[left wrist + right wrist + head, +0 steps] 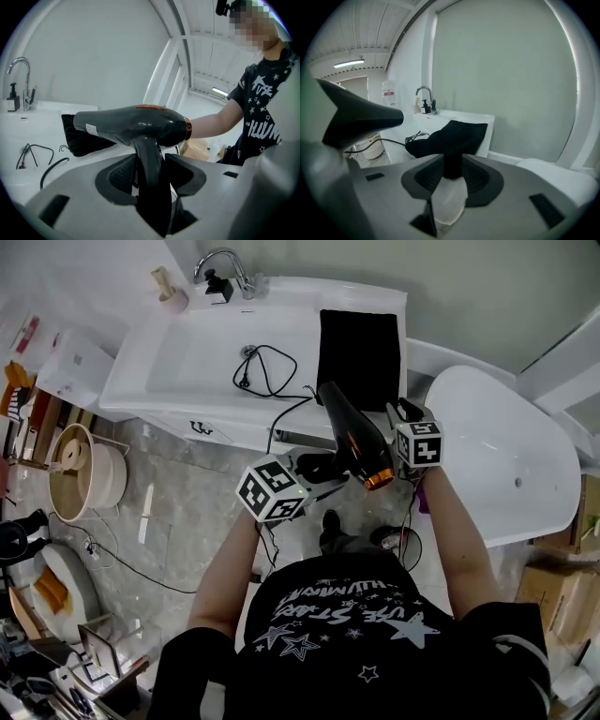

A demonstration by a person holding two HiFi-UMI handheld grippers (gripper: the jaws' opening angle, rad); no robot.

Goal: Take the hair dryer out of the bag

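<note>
A black hair dryer with an orange ring hangs in the air before the sink counter, fully clear of the bag. My left gripper is shut on its handle, and the barrel lies crosswise above the jaws. The black bag lies flat and limp on the counter's right end. My right gripper is at the bag's near edge with its jaws open. A dark fold of the bag still reaches between them. The dryer's nozzle shows at the left of the right gripper view.
The dryer's black cord and plug lie coiled in the white sink basin, below the faucet. A white bathtub is to the right. A round wooden tub and clutter stand on the floor at the left.
</note>
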